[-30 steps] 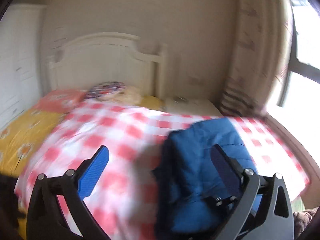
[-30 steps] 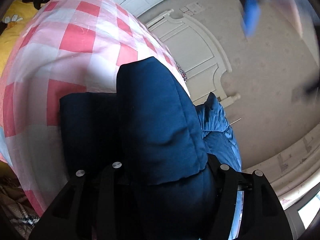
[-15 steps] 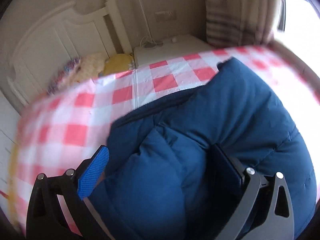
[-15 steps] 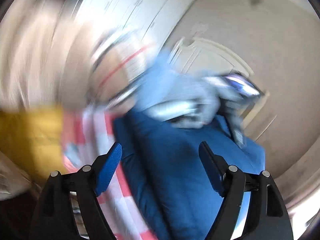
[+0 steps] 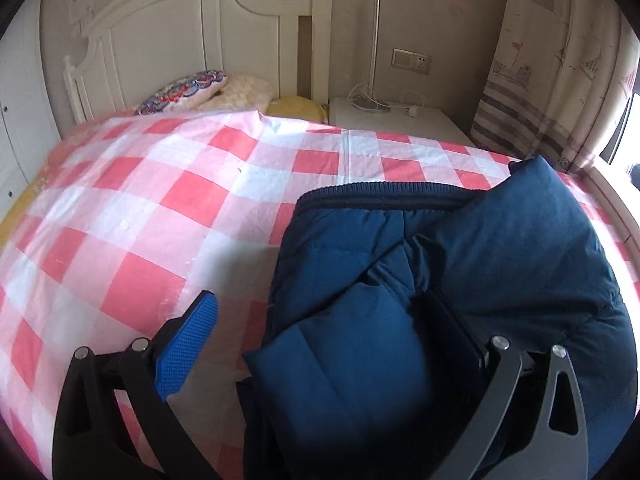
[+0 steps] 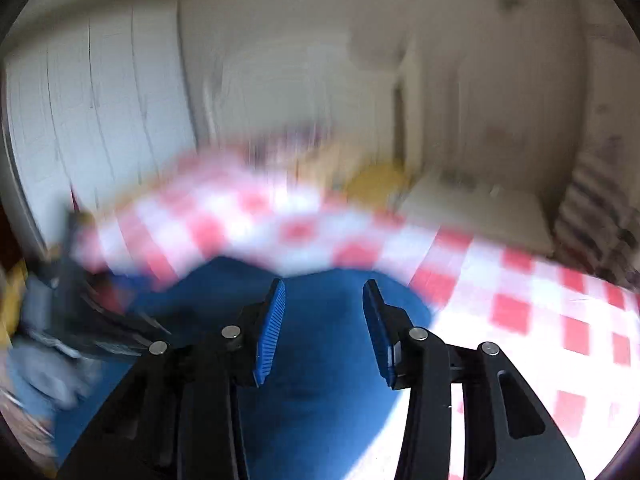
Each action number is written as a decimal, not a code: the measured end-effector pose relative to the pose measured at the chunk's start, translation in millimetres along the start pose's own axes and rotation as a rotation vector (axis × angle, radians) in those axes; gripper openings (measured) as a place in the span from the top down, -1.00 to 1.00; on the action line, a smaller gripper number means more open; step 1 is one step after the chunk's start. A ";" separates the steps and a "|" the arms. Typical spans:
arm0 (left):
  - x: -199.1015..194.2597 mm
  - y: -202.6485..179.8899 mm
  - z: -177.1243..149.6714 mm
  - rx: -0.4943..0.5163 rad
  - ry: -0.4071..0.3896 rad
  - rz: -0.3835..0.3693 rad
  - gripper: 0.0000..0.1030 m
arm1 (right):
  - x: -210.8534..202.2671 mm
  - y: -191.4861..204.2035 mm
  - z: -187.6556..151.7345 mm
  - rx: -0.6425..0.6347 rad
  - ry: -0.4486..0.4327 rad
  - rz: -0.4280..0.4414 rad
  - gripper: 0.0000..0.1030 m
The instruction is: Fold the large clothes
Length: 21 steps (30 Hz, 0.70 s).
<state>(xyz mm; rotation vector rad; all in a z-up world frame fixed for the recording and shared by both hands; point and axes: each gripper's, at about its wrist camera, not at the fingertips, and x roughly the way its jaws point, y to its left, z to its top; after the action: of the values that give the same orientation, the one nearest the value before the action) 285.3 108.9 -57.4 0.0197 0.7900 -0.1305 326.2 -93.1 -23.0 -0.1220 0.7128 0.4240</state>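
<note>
Jacket: blue padded jacket, bunched in a thick bundle on the checked bed cover, near the cover's right edge, well short of the headboard end. Collar edge faces the headboard.
L gripper: left gripper has its jaws wide apart. Left pad sits bare over the cover; right finger is sunk in a jacket fold. Not pinching, nothing held.
R gripper: right gripper hangs above the jacket, view badly blurred. Jaws closing, part shut, nothing between the pads, just cloth below them.
Step, prob.: bundle is down on the bed; next fold needs a fresh hold.
Do it well: pick an edge or corner, not the fat middle; padding is too thick for a clean pinch there.
Both sides: take matching corners w/ L and R so the layer lifts flat.
Watch: slick cover may drag along w/ the jacket; lift before pulling.
Risk: puffy layers spring back, so press the crease down after laying it.
Room: plenty of free cover on the left side for spreading.
</note>
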 end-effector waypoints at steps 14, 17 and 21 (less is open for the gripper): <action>1.0 8.8 -0.7 -0.049 0.020 0.040 -0.96 | 16.1 9.0 9.7 -0.043 0.018 -0.045 0.17; 2.7 10.1 -0.9 -0.053 0.024 0.032 -0.96 | 46.1 7.5 -4.4 -0.042 0.104 -0.029 0.16; 5.4 13.0 0.2 -0.061 0.031 0.029 -0.96 | 57.2 14.2 -9.1 -0.075 0.139 -0.059 0.16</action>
<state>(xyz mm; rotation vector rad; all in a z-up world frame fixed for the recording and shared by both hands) 290.8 121.1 -61.4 -0.0248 0.8239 -0.0788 353.4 -63.4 -66.9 -0.2445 0.8281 0.3883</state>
